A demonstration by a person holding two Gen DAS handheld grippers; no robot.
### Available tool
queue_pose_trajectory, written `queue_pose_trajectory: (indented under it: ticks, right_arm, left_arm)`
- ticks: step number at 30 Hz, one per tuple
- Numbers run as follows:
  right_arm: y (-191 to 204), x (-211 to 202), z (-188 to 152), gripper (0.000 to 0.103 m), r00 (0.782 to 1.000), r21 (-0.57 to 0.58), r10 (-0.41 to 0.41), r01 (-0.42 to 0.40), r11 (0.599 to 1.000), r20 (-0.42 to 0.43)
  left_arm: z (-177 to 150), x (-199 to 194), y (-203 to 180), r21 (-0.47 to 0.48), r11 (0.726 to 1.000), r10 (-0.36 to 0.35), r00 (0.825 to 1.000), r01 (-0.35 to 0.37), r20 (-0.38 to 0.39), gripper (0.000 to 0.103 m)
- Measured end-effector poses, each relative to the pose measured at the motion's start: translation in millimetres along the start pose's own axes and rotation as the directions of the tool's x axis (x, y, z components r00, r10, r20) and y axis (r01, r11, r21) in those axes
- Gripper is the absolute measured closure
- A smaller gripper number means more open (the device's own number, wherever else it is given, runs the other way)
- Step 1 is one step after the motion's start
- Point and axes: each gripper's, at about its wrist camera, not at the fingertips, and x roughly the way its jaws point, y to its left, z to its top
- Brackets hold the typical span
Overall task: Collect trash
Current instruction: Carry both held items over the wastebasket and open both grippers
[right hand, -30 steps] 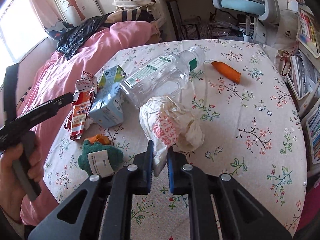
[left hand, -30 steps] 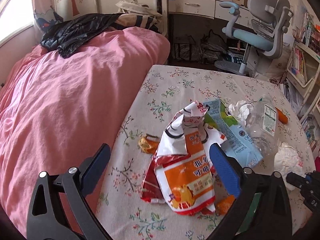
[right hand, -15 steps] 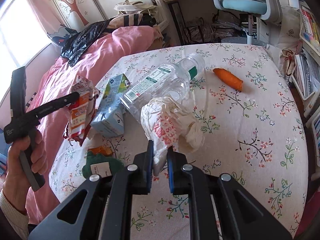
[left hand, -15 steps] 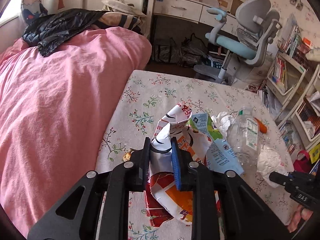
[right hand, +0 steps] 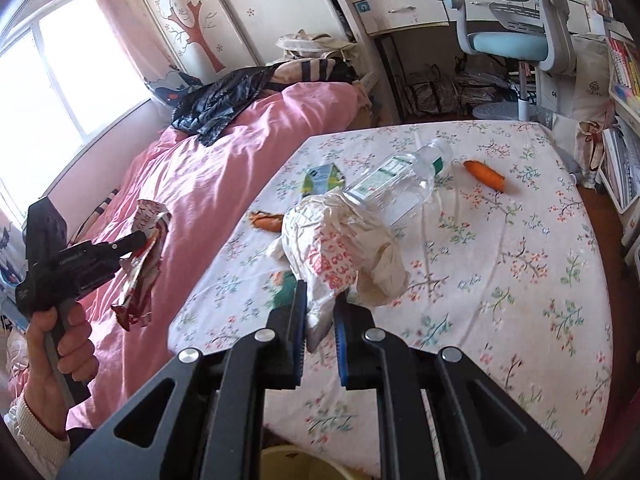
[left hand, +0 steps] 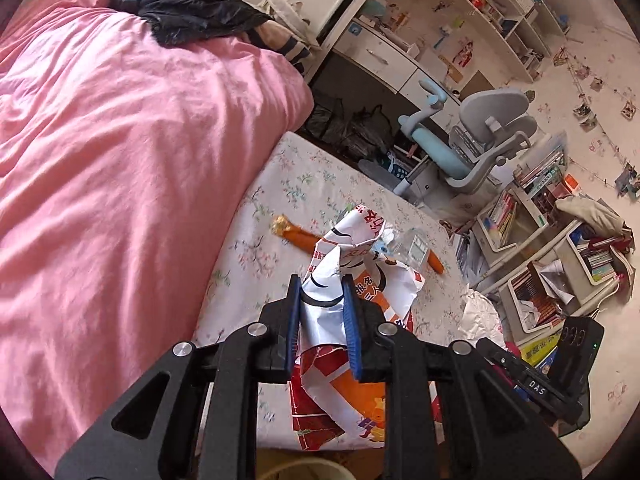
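Note:
My left gripper [left hand: 320, 284] is shut on a crumpled orange, white and red snack wrapper [left hand: 360, 232], which hangs clear of the table. In the right wrist view that left gripper [right hand: 138, 240] shows at the left in a person's hand [right hand: 74, 340], with the wrapper [right hand: 142, 264] dangling over the pink bed's edge. A crumpled white plastic bag with red print [right hand: 340, 240] is raised a little above the floral tablecloth [right hand: 520, 280], and my right gripper [right hand: 321, 292] is shut on its lower end.
On the table lie a clear plastic bottle [right hand: 396, 184], a green and blue carton [right hand: 322, 176], a carrot [right hand: 484, 174], an orange scrap [right hand: 266, 220] and a green item [right hand: 286, 288]. A yellow bin rim [right hand: 288, 464] shows below. The pink bed [left hand: 120, 160] is on the left, a desk chair [right hand: 516, 36] behind.
The left gripper closed on the snack wrapper and carried it up and off the table toward the bed side. The right gripper rose a little with the white bag.

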Motion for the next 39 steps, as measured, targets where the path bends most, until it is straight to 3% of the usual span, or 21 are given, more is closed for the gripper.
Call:
queue_pose_trajectory:
  ticks: [3, 7, 10, 15, 17, 18, 19, 24, 27, 30, 32, 34, 39]
  right_arm:
    - [28, -6, -33, 0.090, 0.999, -0.067, 0.002, -0.005, 0.998, -0.047]
    - [55, -2, -94, 0.090, 0.984, -0.125, 0.004, -0.027, 0.992, -0.179]
    - [65, 8, -143, 0.090, 0.956, -0.128, -0.003, -0.036, 0.991, -0.292]
    - [73, 24, -196, 0.089, 0.906, -0.131, -0.023, -0.036, 0.991, -0.423]
    - [74, 32, -209, 0.077, 0.884, -0.146, -0.052, -0.019, 0.989, -0.464]
    - [72, 33, -211, 0.062, 0.886, -0.152, -0.075, 0.005, 0.988, -0.458]
    - [70, 33, -210, 0.057, 0.889, -0.149, -0.085, 0.019, 0.989, -0.449]
    - [43, 10, -192, 0.042, 0.938, -0.078, -0.162, 0.145, 0.986, -0.305]
    - [22, -4, -180, 0.037, 0.964, 0.021, -0.179, 0.187, 0.982, -0.195]
    - [11, -11, -175, 0.035, 0.972, 0.071, -0.184, 0.196, 0.978, -0.146]
    - [8, -16, -177, 0.035, 0.975, 0.089, -0.182, 0.195, 0.977, -0.130]
    - [10, -20, -174, 0.035, 0.976, 0.089, -0.188, 0.198, 0.976, -0.110]
    - [18, -30, -171, 0.032, 0.977, 0.080, -0.198, 0.204, 0.976, -0.074]
  left_arm:
    - [-28, -13, -8, 0.045, 0.999, 0.031, 0.999, -0.030, -0.024, 0.084]
    - [-71, -23, -27, 0.124, 0.990, 0.083, 0.994, -0.073, -0.073, 0.084]
    - [-100, -29, -42, 0.205, 0.972, 0.137, 0.987, -0.117, -0.087, 0.084]
    - [-132, -36, -59, 0.269, 0.953, 0.173, 0.979, -0.138, -0.109, 0.084]
    - [-143, -36, -63, 0.282, 0.949, 0.182, 0.975, -0.142, -0.124, 0.084]
    - [-147, -35, -64, 0.288, 0.947, 0.189, 0.973, -0.145, -0.133, 0.084]
    - [-153, -34, -66, 0.294, 0.944, 0.198, 0.970, -0.150, -0.142, 0.084]
    - [-181, -21, -72, 0.347, 0.923, 0.249, 0.947, -0.167, -0.205, 0.084]
    - [-205, -4, -79, 0.407, 0.904, 0.272, 0.914, -0.135, -0.300, 0.083]
    - [-222, 7, -86, 0.476, 0.870, 0.317, 0.886, -0.130, -0.337, 0.068]
    - [-224, 4, -91, 0.503, 0.854, 0.326, 0.893, -0.136, -0.312, 0.048]
    - [-221, 0, -93, 0.499, 0.853, 0.322, 0.905, -0.151, -0.277, 0.037]
    - [-199, -16, -82, 0.374, 0.914, 0.249, 0.945, -0.157, -0.212, 0.029]
